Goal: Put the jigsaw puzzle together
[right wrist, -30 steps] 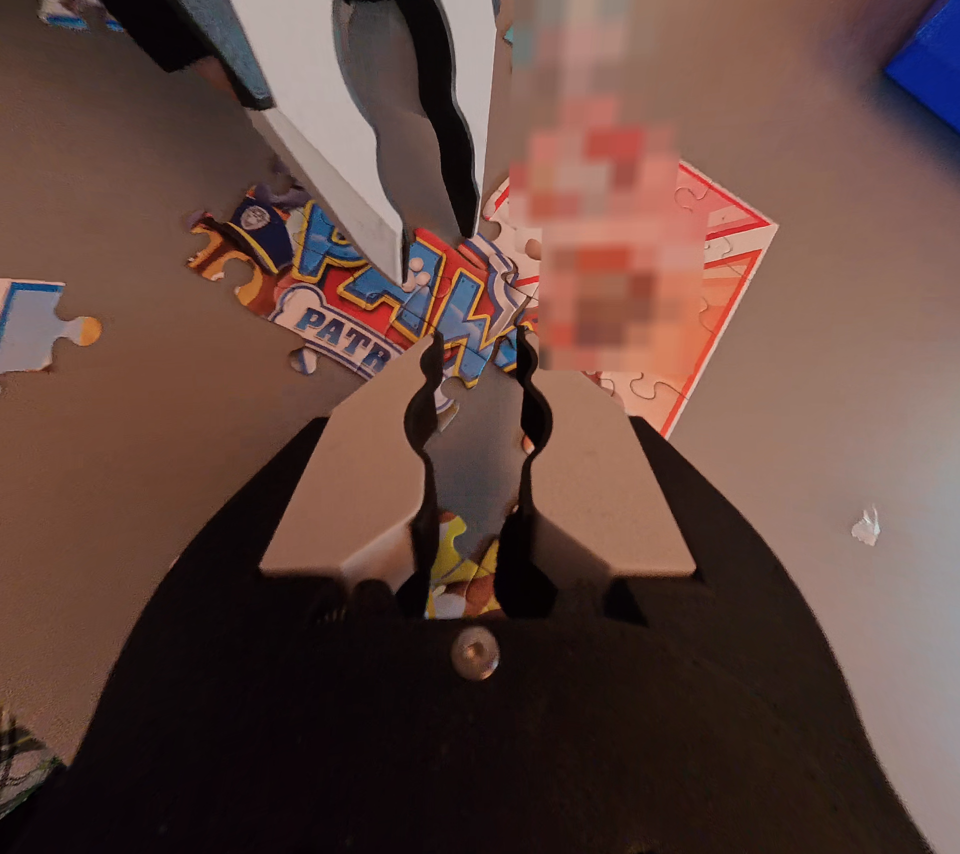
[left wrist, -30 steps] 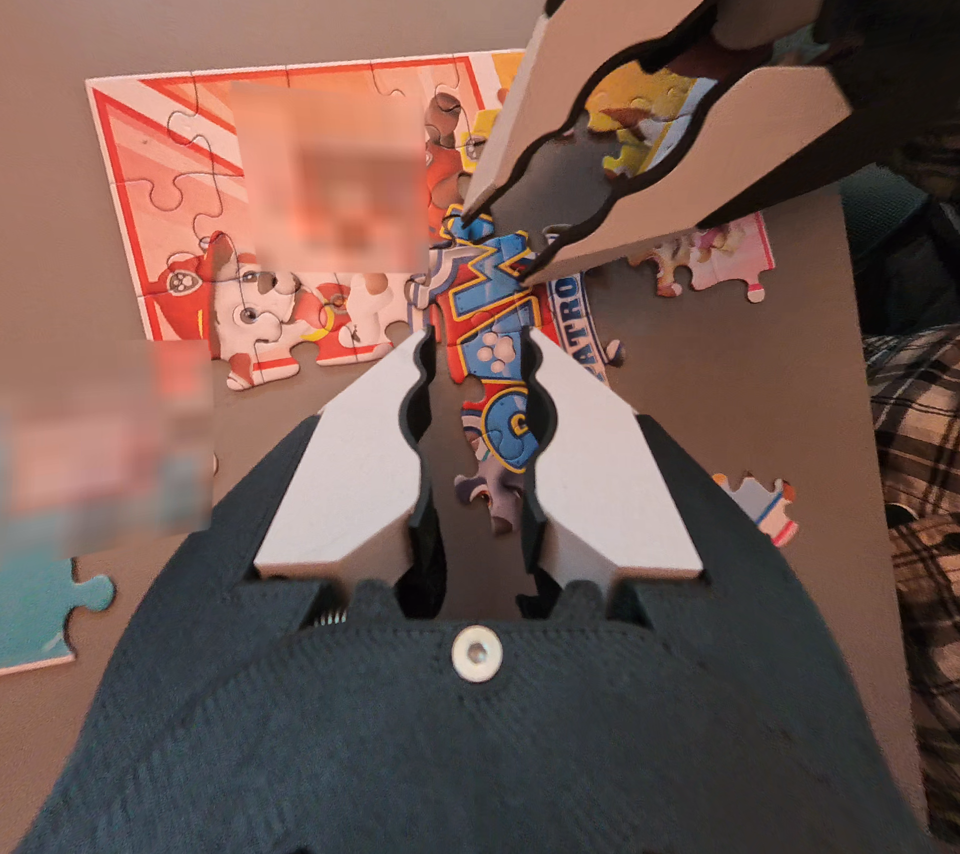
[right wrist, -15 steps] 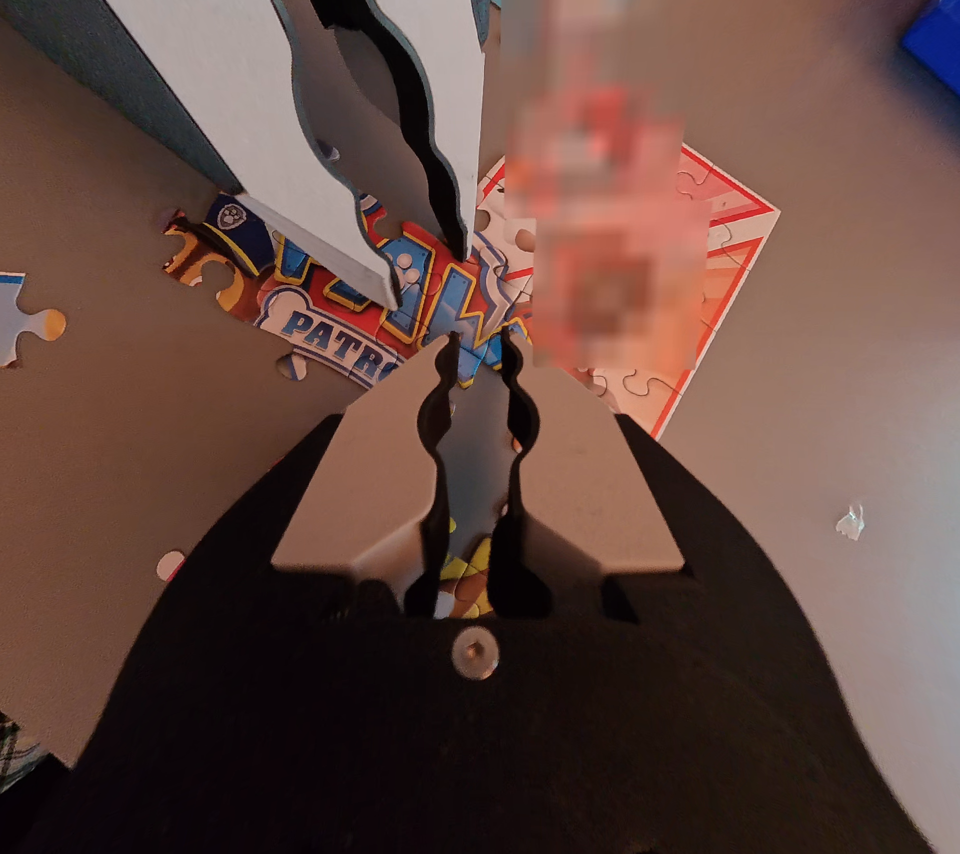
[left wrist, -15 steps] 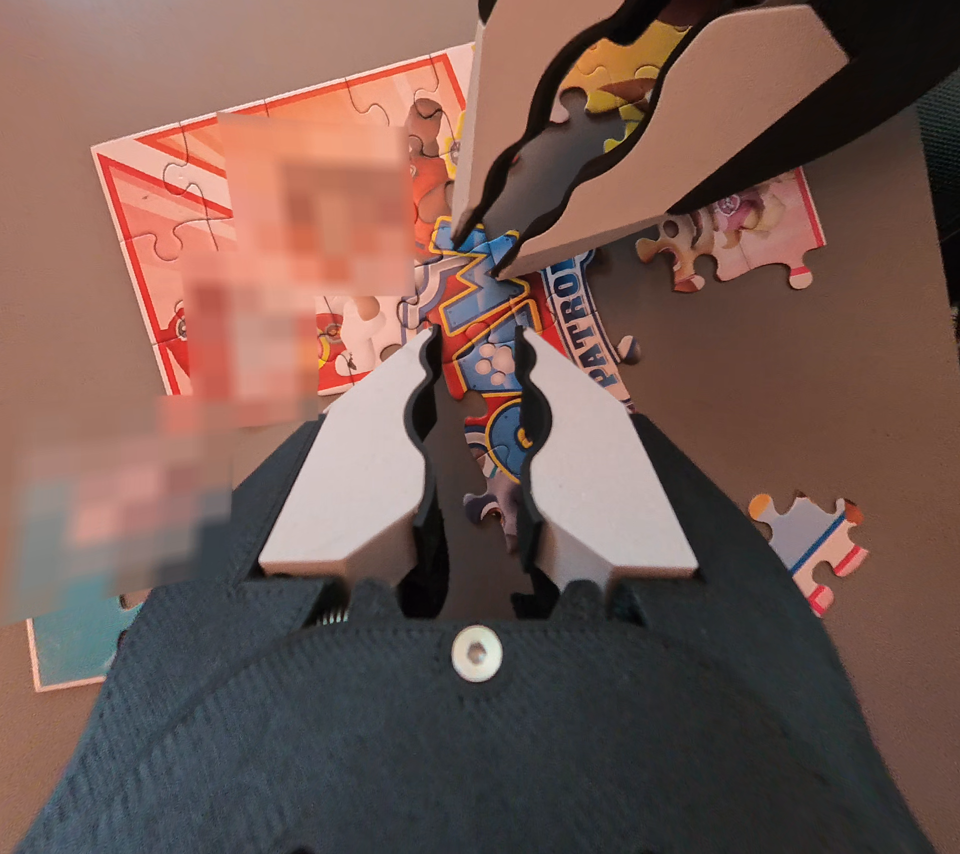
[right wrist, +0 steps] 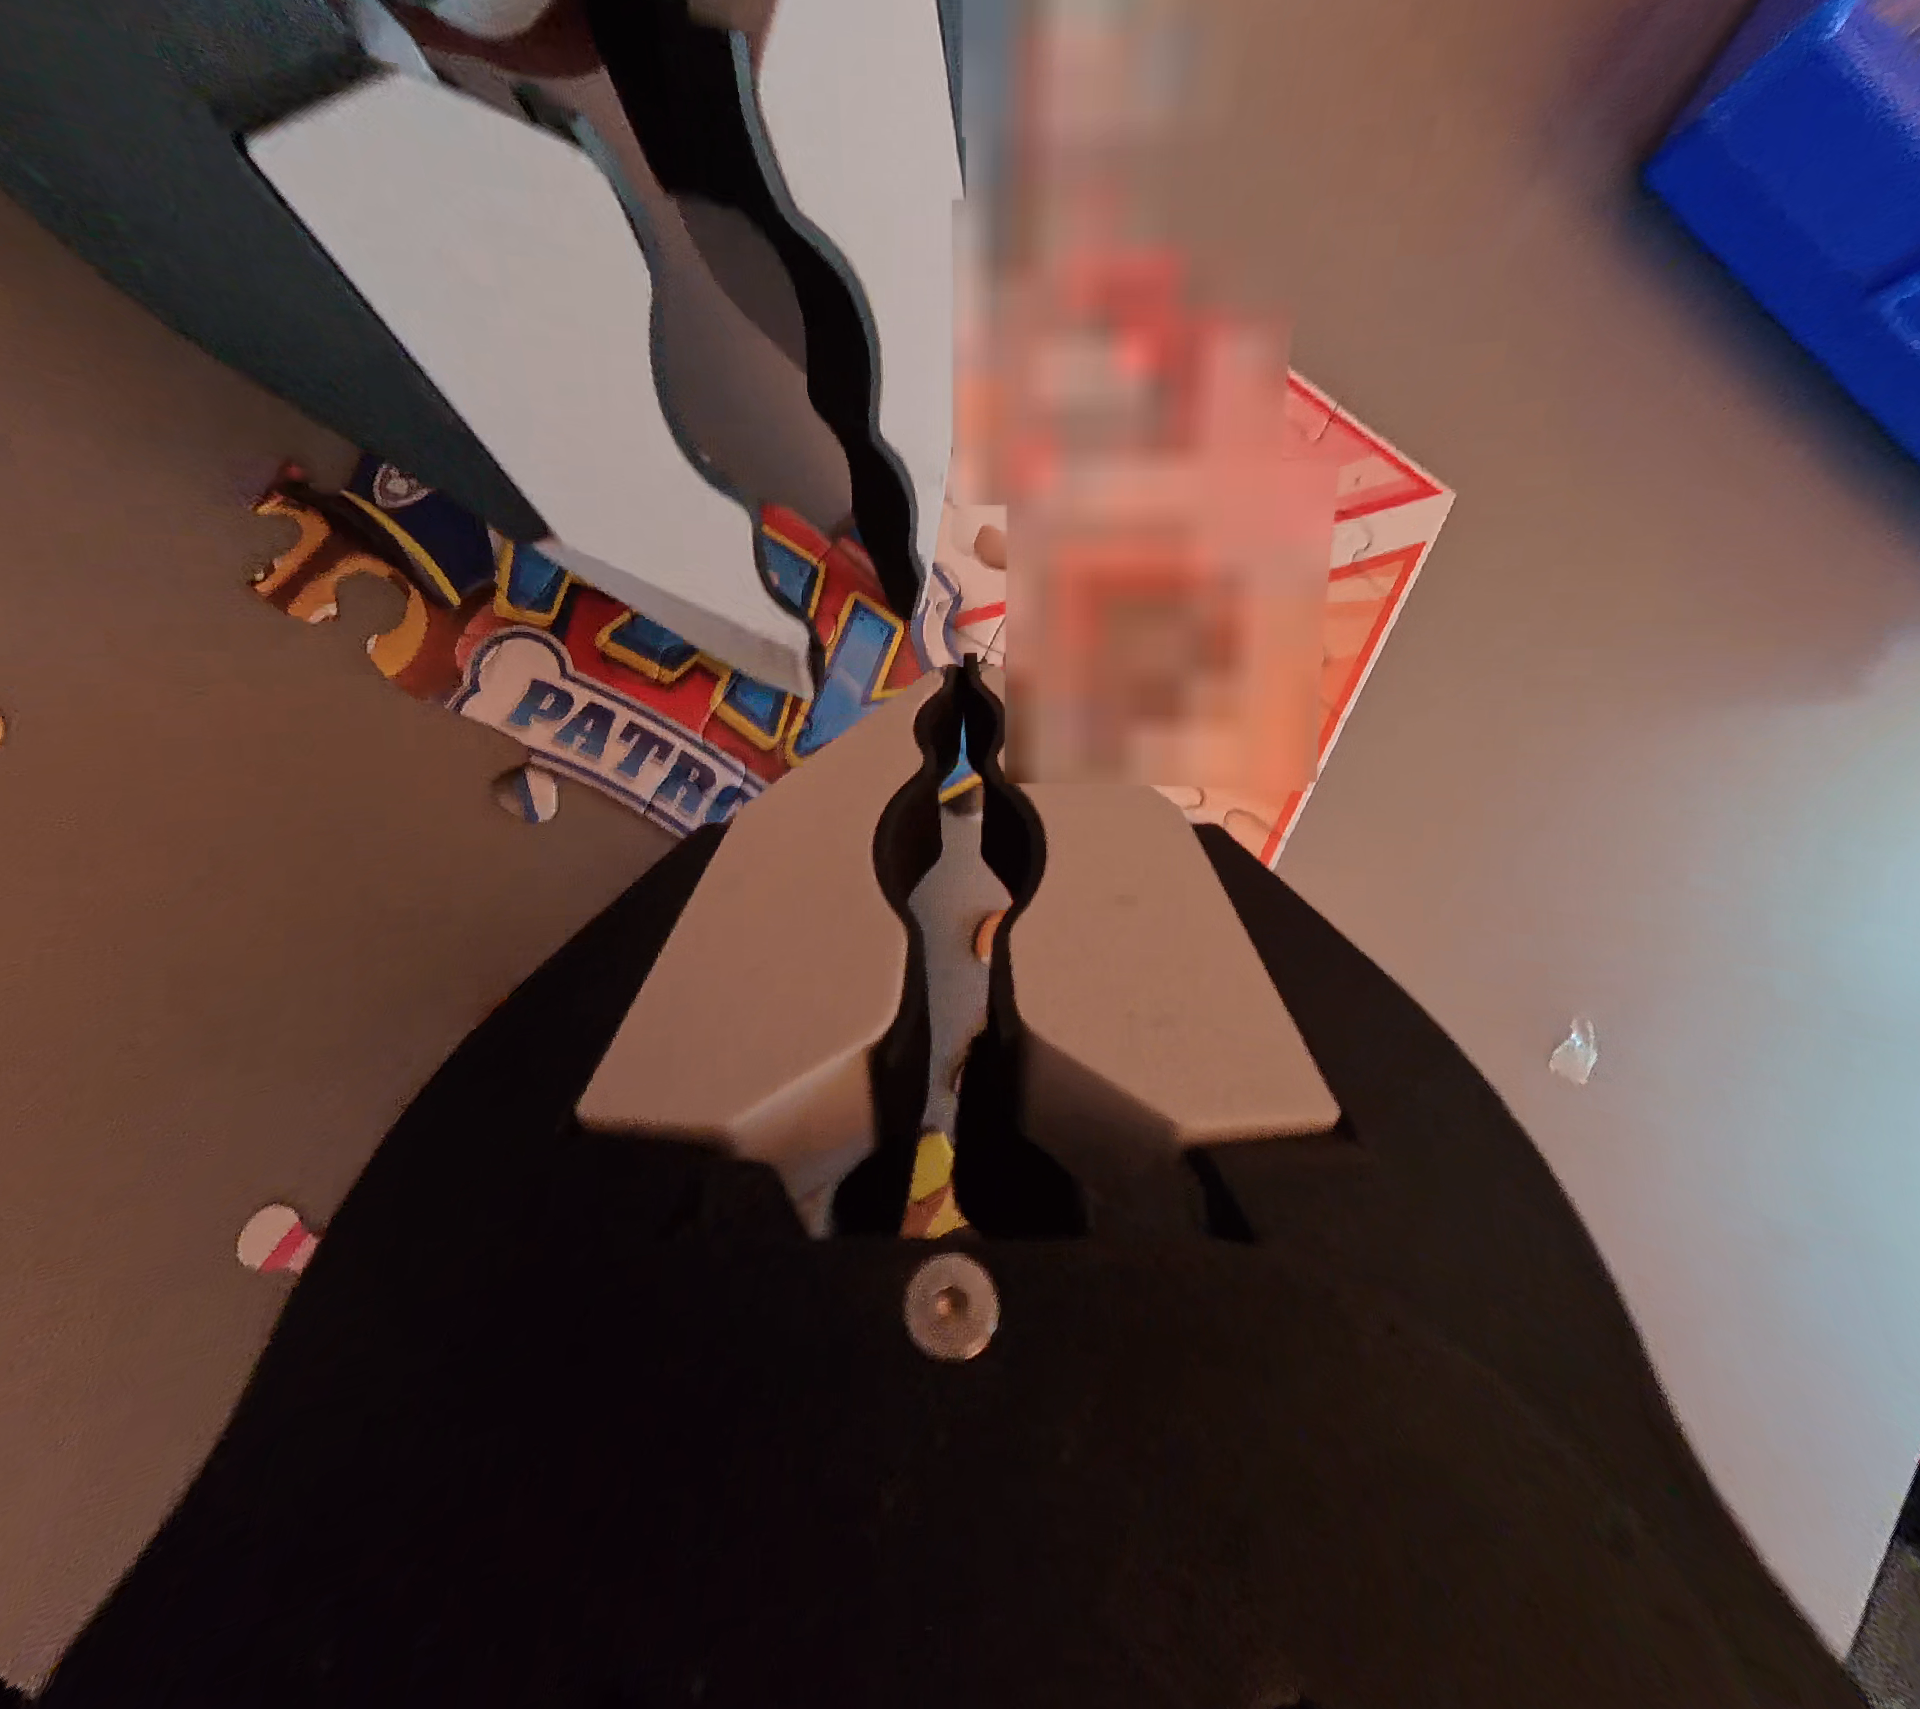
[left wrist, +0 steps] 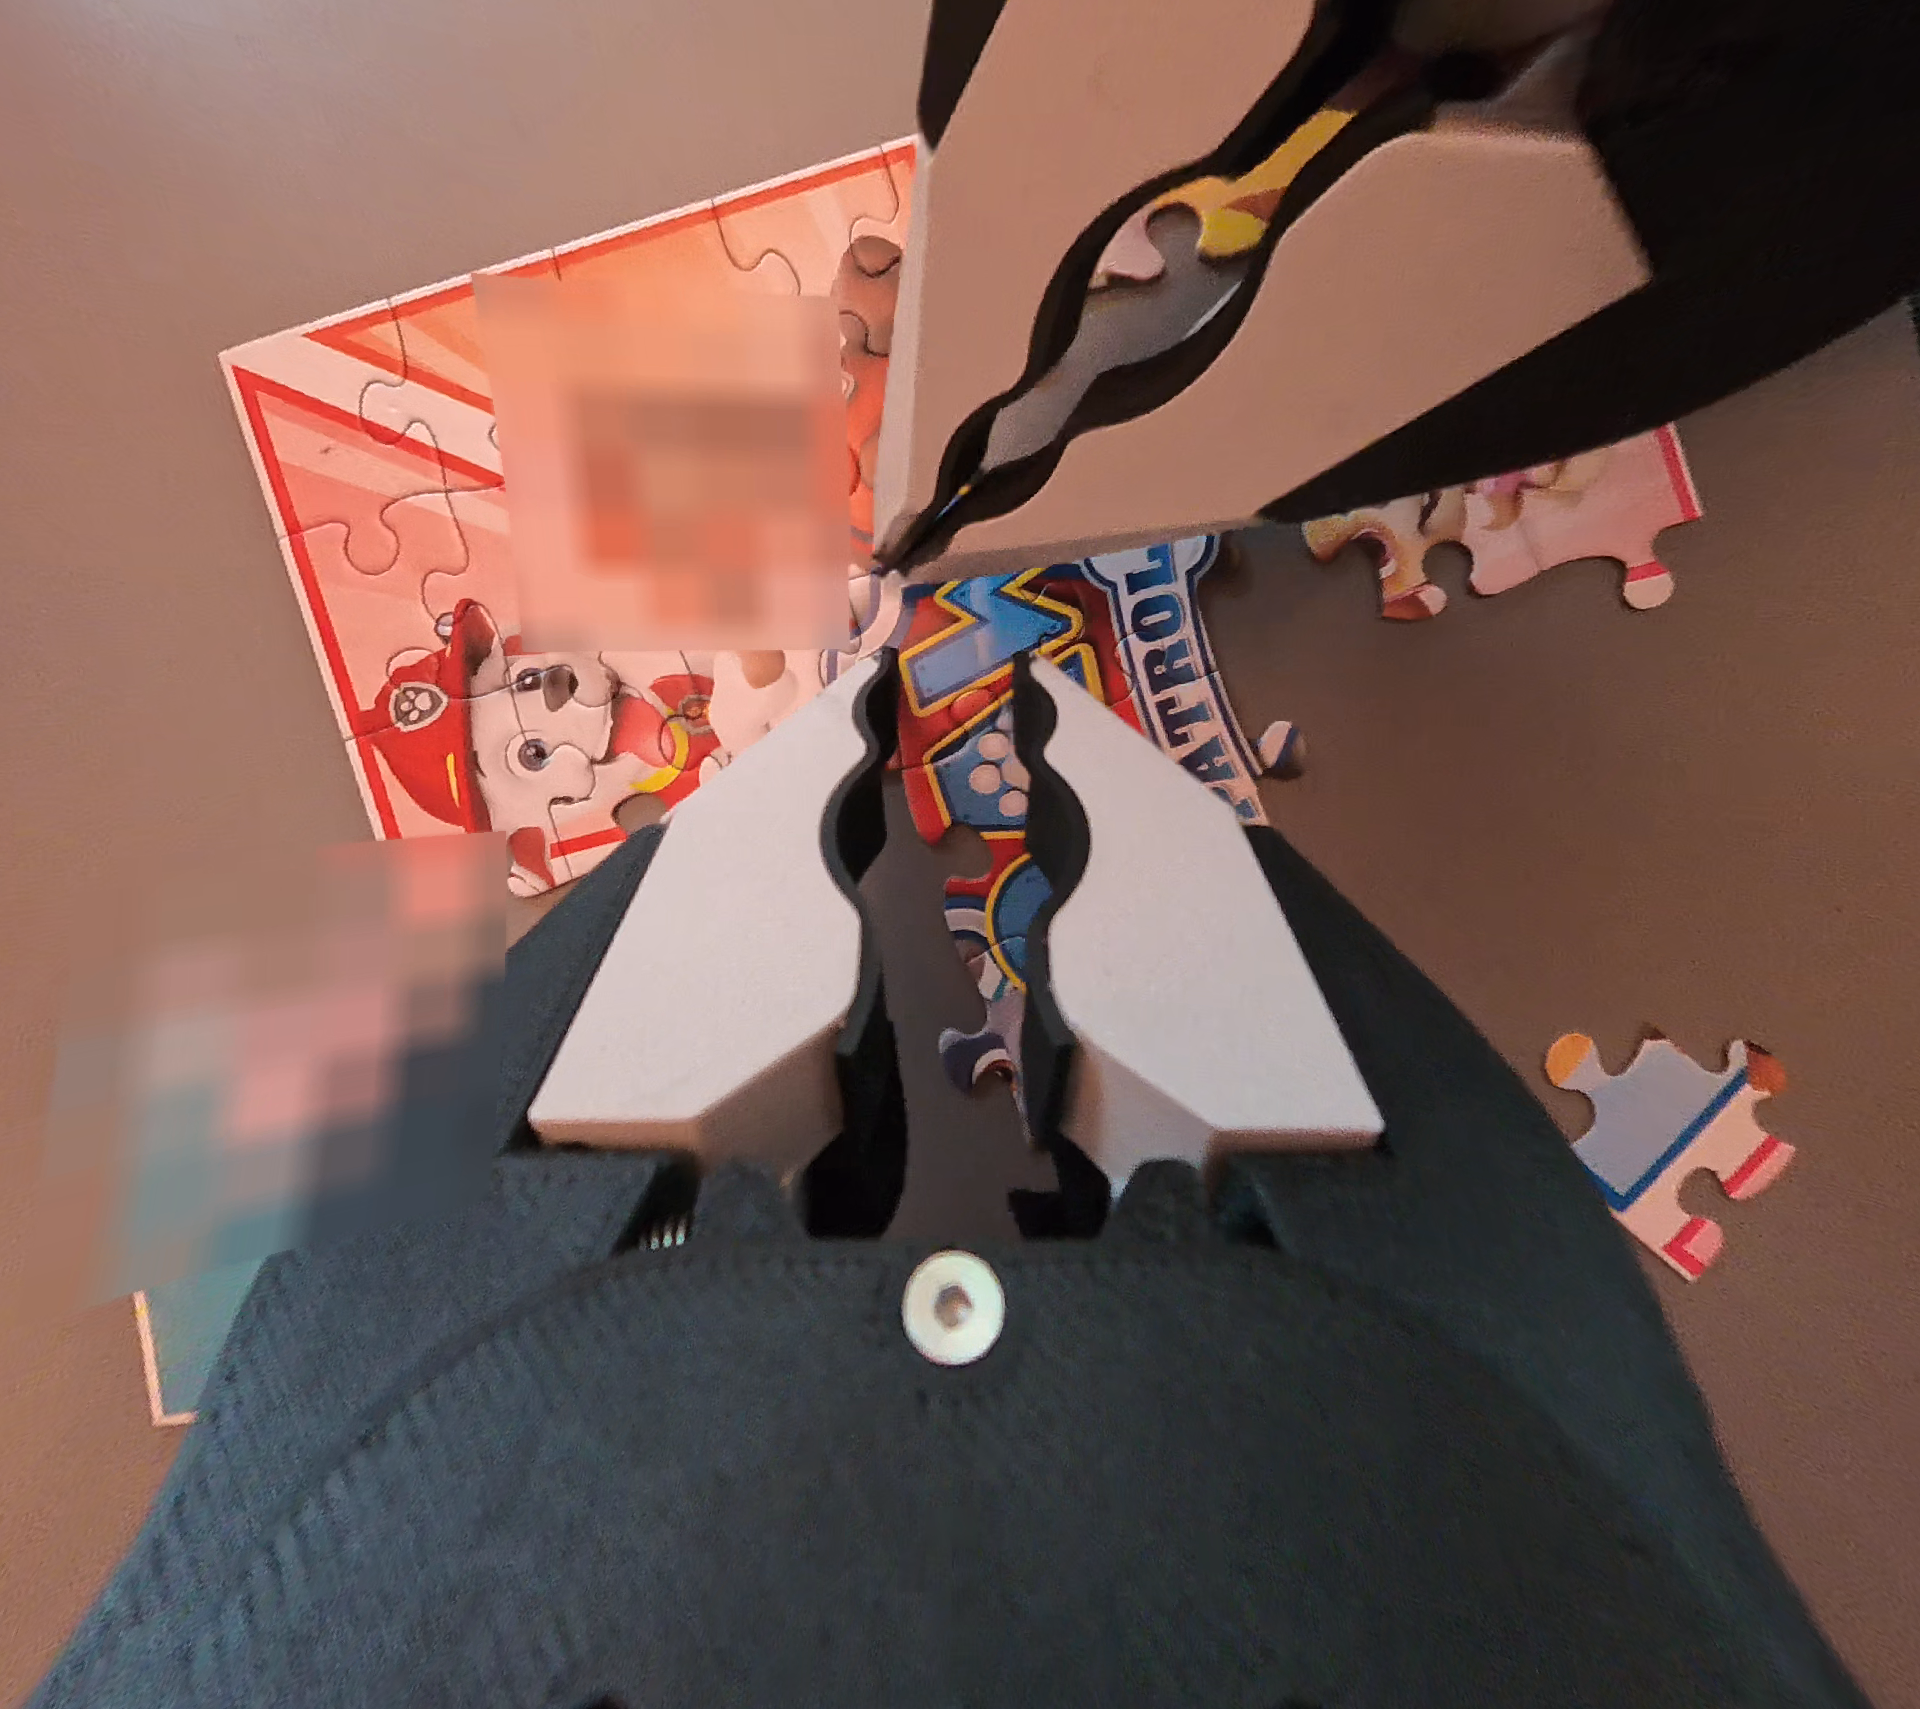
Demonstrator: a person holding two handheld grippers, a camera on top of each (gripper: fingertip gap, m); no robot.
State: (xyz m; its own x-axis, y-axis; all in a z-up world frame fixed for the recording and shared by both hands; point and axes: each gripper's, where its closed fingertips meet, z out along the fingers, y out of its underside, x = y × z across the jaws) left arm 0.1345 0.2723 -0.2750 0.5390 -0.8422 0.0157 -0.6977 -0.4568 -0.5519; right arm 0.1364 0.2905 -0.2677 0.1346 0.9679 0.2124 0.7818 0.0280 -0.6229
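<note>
**Logo section at both gripper tips**

Left hand-held gripper (left wrist: 954,672): narrow gap, empty, over the lettered logo section (left wrist: 977,766). Right hand-held gripper (right wrist: 968,672): tips pinched together at the logo's edge beside the assembled red-bordered puzzle (left wrist: 416,537). Loose piece (left wrist: 1673,1140) on desk (left wrist: 1558,828).

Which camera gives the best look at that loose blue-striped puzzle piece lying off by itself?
The left wrist view: the loose piece lies whole and unobstructed on the table. I cannot find it in the right wrist view.
</note>
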